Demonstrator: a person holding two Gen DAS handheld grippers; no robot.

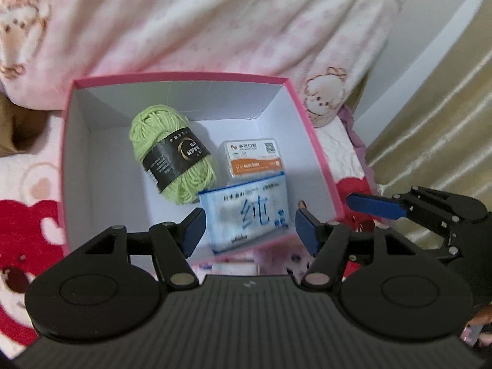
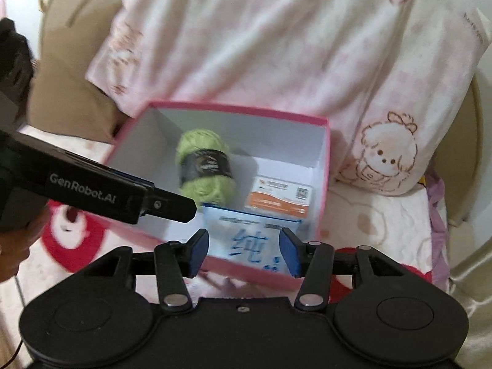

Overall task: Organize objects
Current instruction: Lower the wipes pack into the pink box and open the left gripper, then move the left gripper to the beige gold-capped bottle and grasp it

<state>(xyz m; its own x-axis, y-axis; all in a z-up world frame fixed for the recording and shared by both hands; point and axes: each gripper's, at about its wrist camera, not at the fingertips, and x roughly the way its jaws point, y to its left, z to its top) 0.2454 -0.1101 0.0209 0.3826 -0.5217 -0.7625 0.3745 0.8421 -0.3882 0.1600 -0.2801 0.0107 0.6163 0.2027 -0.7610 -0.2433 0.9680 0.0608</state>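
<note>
A pink box (image 1: 181, 75) with a white inside sits on the bed. In it lie a green yarn ball (image 1: 147, 129) with a black label, a small clear case (image 1: 255, 160) with an orange and white card, and a blue and white wipes pack (image 1: 249, 212) against the near wall. My left gripper (image 1: 250, 230) hovers over the box's near edge, open, with the pack seen between its pads and a gap on the right. My right gripper (image 2: 244, 252) is also open above the pack (image 2: 246, 233), beside the yarn (image 2: 200, 141) and case (image 2: 279, 196). Nothing is held.
A pink and white quilt (image 1: 215, 21) with cartoon prints bulges behind the box. The blanket (image 1: 33, 215) under it has red bears. Gold fabric (image 1: 436, 141) hangs at the right. The left gripper's finger (image 2: 172, 206) reaches over the box's left side (image 2: 123, 141) in the right wrist view.
</note>
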